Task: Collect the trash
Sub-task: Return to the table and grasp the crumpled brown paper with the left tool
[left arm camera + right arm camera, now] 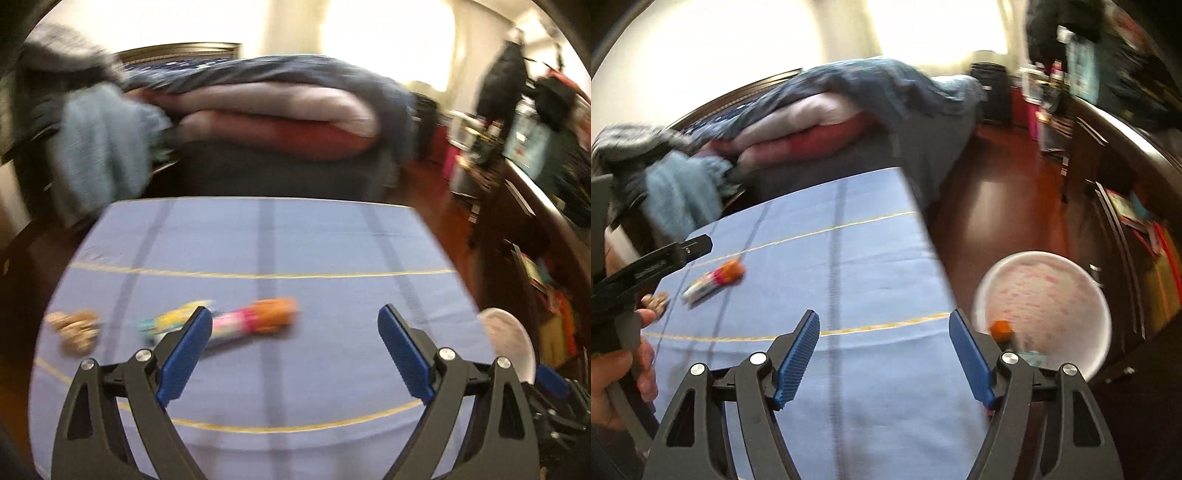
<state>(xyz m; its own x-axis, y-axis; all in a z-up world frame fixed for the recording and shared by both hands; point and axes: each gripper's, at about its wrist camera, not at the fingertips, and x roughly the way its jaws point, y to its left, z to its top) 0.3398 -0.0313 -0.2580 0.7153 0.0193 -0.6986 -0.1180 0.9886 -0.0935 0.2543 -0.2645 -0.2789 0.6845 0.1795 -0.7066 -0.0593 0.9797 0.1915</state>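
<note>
**A:** Trash first: where is it lying?

**B:** Three pieces lie on the bench (pixel 332 236), which wears a blue cloth with dark stripes and thin yellow lines. An orange-and-pink wrapper (pixel 258 319) lies near the middle, a little left. Just beside it on the left is a yellow-and-teal wrapper (pixel 173 319), partly hidden behind a blue pad in the left wrist view. Further left, close to the bench's left edge, sits a brown crumpled scrap (pixel 74 328).

**A:** And the bin?

**B:** A white bin (pixel 1043 306) with faint pink marks stands on the red-brown floor (pixel 990 199) off the bench's right edge. Inside, near its front wall, there is an orange piece (pixel 1003 328) and something pale teal (pixel 1032 357); it is too blurred to say what.

**A:** How do the jaws stand?

**B:** The left gripper (pixel 295 314) hangs above the near part of the bench with its jaws spread wide and nothing between them. The right gripper (pixel 884 319) is over the bench's near right corner, jaws apart too, and holding nothing. Its right pad sits in front of the bin's rim in that view.

**A:** Anything else close by?

**B:** A hand (pixel 617 373) at the left edge of the right wrist view grips the other tool. Beyond the far end of the bench is a bed (pixel 266 110) piled with bedding.
</note>
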